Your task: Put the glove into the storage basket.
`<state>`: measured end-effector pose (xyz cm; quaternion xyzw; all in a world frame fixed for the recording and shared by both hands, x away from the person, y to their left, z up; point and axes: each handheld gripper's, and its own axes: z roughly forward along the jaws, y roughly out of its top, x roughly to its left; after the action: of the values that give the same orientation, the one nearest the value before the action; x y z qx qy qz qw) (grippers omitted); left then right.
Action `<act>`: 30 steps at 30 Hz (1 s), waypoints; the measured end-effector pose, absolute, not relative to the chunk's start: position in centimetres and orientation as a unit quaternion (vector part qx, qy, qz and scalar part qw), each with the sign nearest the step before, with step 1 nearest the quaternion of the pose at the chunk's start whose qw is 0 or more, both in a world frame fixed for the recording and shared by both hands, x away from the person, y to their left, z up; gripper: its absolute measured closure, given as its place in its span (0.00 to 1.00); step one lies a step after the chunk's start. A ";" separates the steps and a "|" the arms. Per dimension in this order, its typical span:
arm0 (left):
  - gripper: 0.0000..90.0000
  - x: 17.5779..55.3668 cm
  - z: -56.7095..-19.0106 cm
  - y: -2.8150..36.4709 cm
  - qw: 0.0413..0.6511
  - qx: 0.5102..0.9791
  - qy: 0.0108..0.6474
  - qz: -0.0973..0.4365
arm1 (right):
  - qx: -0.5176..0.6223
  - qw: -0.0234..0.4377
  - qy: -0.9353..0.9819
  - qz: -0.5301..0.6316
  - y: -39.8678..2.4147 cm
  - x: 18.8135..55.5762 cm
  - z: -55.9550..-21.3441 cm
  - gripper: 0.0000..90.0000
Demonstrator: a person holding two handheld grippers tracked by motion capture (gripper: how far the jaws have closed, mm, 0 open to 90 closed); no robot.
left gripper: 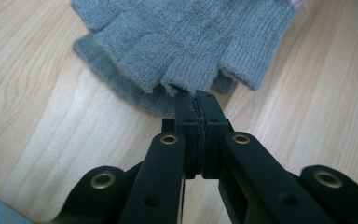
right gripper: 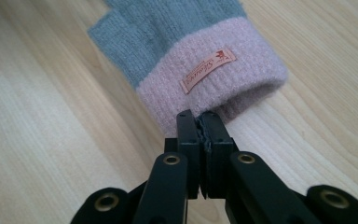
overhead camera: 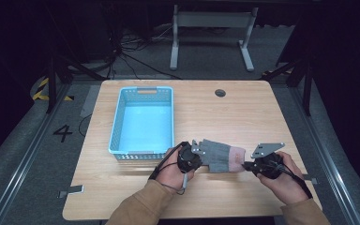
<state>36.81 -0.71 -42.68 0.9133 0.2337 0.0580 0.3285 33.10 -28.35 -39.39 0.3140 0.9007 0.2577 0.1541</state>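
My left tool (left gripper: 196, 100) is clenched on a finger stub of the grey glove (overhead camera: 221, 154), jaws pinched tight with only knit between them. My right tool (right gripper: 200, 119) is clamped the same way on the rim of the glove's pink cuff (right gripper: 214, 84), just below the small sewn label (right gripper: 209, 71). The glove lies flat on the table (overhead camera: 243, 112) between my two hands, near the front edge, fingers towards my left and cuff towards my right. In the left tool's camera a second grey layer peeks out under the finger stubs; whether that is another glove or a fold I cannot tell.

As I judge it, both grips are made and the glove is stretched between them, but it has not left the wood. The blue basket (overhead camera: 117, 122) stands just beyond my left hand with nothing in it, so if the glove is bound there, the lift and the carry across are all yet to do.

The table is pale wood grain with a round cable hole (overhead camera: 220, 93) at the far side. Around it the room is dark: grey floor, a white frame (overhead camera: 211, 33) at the back, loose cables and yellow-black tape (overhead camera: 41, 91) at the far left.
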 end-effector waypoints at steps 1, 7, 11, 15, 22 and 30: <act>0.99 36.9 -42.8 -0.8 0.331 0.911 0.237 0.061 | 0.317 0.156 0.899 0.259 -28.5 33.5 -39.5 0.99; 0.99 37.3 -43.0 -0.8 0.330 0.911 0.240 0.059 | 0.321 0.152 0.897 0.262 -28.8 34.2 -39.9 0.99; 0.99 37.3 -43.1 -0.9 0.325 0.913 0.241 0.054 | 0.322 0.153 0.897 0.262 -28.7 34.6 -40.2 0.99; 0.99 37.5 -43.4 -0.9 0.320 0.915 0.242 0.052 | 0.323 0.150 0.897 0.262 -28.7 34.9 -40.5 0.99; 0.99 37.9 -44.2 -1.0 0.308 0.918 0.245 0.040 | 0.327 0.138 0.898 0.261 -28.8 35.5 -41.4 0.99; 0.84 37.7 -44.2 -1.0 0.305 0.917 0.254 0.027 | 0.335 0.138 0.892 0.270 -29.2 35.6 -41.4 0.90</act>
<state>37.74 -0.97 -44.15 0.9173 0.2540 0.0275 0.3054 35.60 -29.25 -41.41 0.3349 0.8922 0.2697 0.1383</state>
